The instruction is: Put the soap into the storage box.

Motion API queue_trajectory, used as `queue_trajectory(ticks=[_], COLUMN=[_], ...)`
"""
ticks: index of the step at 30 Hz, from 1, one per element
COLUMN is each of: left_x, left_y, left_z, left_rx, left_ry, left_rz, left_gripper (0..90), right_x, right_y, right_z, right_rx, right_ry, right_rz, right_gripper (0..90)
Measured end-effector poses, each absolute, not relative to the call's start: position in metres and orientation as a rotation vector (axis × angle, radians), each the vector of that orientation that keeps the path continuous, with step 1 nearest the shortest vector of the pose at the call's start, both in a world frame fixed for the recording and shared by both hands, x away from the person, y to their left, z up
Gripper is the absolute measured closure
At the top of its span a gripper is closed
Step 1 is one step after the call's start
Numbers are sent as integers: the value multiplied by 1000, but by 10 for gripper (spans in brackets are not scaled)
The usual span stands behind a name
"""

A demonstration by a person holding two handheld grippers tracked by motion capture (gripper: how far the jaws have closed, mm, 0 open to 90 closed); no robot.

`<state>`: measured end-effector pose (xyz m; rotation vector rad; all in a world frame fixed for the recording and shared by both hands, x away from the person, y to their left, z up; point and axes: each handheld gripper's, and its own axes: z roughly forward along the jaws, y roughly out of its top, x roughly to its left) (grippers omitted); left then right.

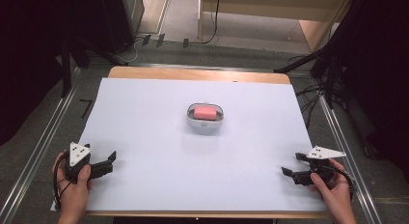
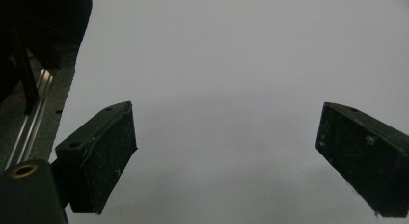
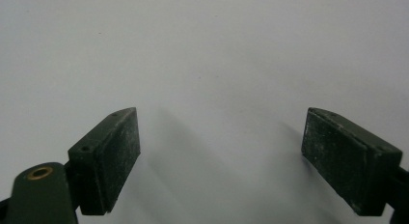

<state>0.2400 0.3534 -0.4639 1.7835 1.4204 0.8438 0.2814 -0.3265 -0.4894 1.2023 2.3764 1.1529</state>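
Observation:
A pink soap bar point(image 1: 204, 112) lies in a small white dish point(image 1: 205, 125) at the middle of the white table sheet. My left gripper point(image 1: 110, 162) rests near the front left corner of the sheet, held by a hand, jaws wide apart and empty. In the left gripper view, my left gripper point(image 2: 226, 156) shows bare white sheet between its black pads point(image 2: 103, 156). My right gripper point(image 1: 293, 164) sits near the front right corner, open and empty, pointing left. The right gripper view has my right gripper point(image 3: 222, 159) over plain sheet too. Both grippers are well short of the dish.
The white sheet point(image 1: 144, 137) covers a wooden table point(image 1: 197, 73). Metal rails point(image 1: 43, 137) run along both sides of the table. Black stands and cables point(image 1: 313, 74) lie on the floor beyond the far right corner.

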Motion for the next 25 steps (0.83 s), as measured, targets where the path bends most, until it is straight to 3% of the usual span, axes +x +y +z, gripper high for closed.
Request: queue_trajectory(ticks=[25], left_x=[240], left_y=[352], left_z=[-464], left_rx=[1790], left_ry=[1429], left_rz=[857], left_gripper=[76], right_x=[278], right_y=[-335], right_z=[-491], right_rx=[1265], right_ry=[2257], right_rz=[1224], right_gripper=[132])
